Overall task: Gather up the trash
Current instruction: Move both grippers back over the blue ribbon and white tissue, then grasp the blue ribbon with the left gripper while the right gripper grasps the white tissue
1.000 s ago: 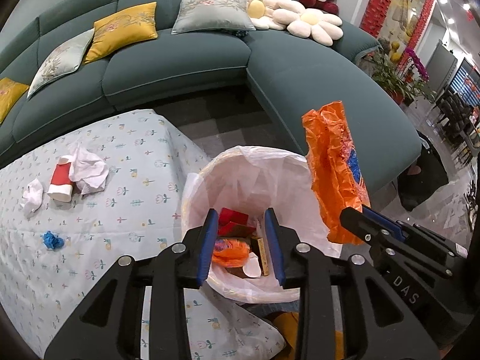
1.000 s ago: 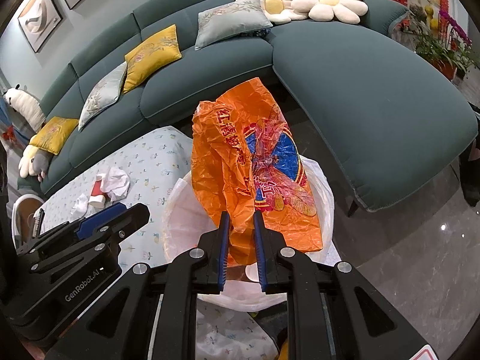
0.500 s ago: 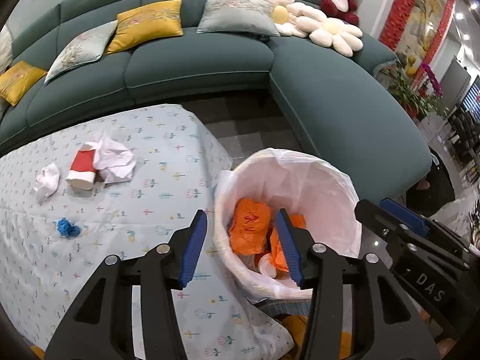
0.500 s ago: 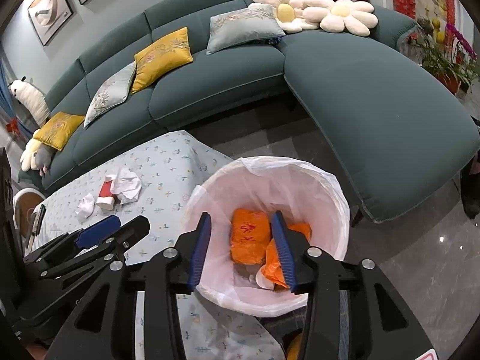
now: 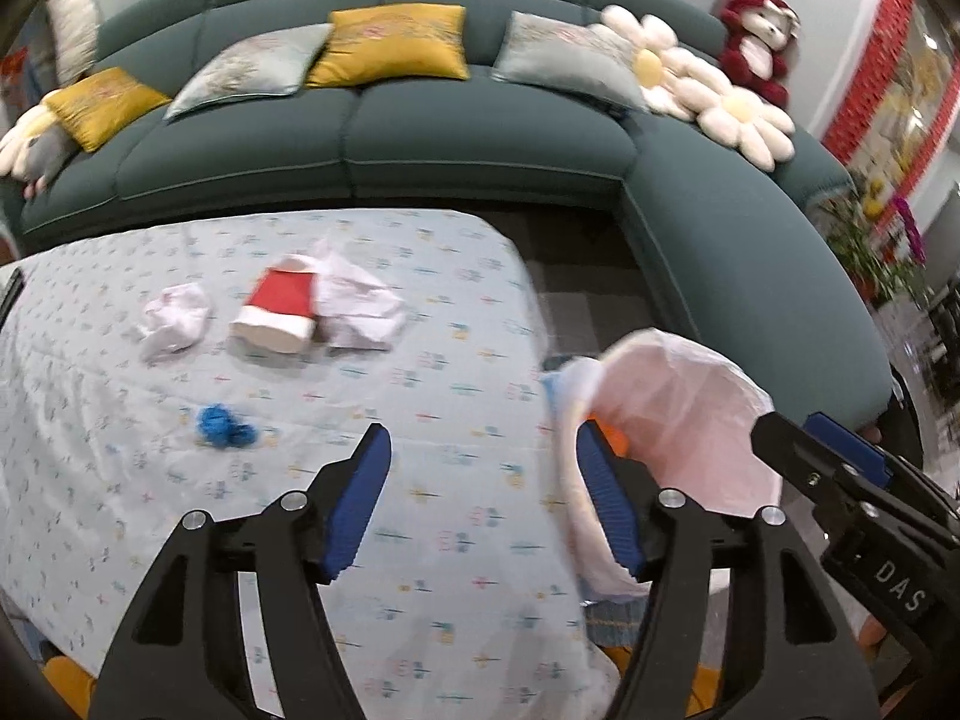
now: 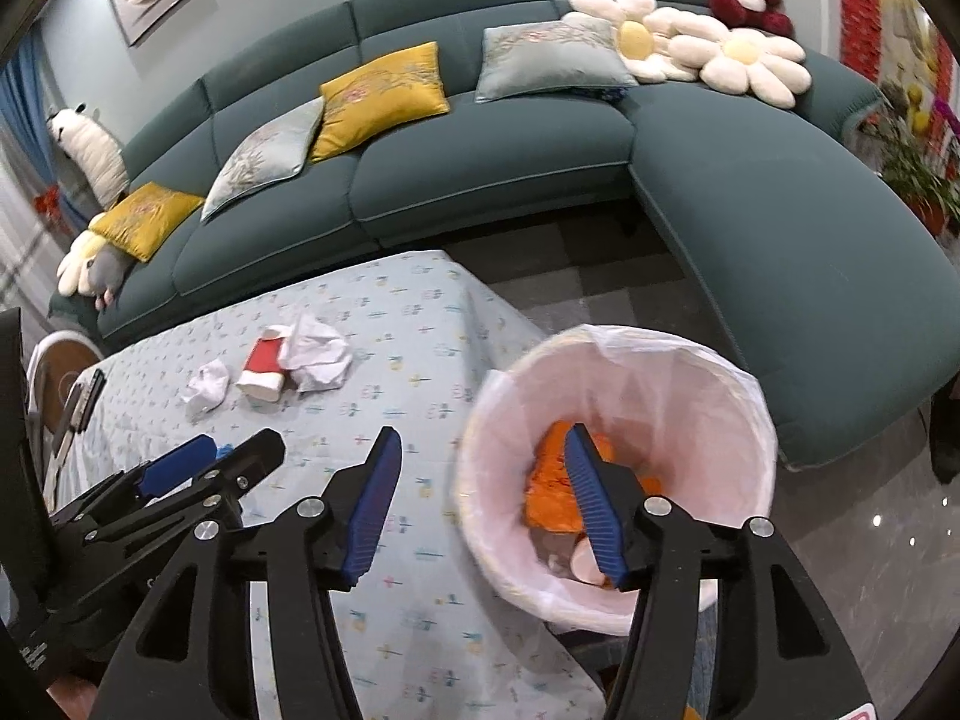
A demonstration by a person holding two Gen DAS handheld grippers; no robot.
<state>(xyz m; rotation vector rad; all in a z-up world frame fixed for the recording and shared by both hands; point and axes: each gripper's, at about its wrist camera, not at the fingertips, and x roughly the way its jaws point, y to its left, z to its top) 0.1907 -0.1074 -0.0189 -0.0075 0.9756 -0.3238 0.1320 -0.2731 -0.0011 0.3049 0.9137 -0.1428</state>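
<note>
Nearest, the left hand-held gripper [image 5: 483, 501] and right hand-held gripper [image 6: 483, 504] hang with jaws wide and nothing between them, having just been opening. At three o'clock from them stands the lined trash bin [image 6: 708, 360], orange wrappers [image 6: 555, 489] crumpled inside. On the tabletop [image 5: 420, 516], a small blue scrap [image 5: 223, 427] lies closest, at eleven o'clock. Farther, near twelve, a red paper cup [image 5: 281, 307] lies on its side, touching crumpled white tissue [image 5: 360, 306]; another tissue wad [image 5: 175, 319] sits just beside. All seem light and soft; the cup likely crushes, so pinch across its middle.
</note>
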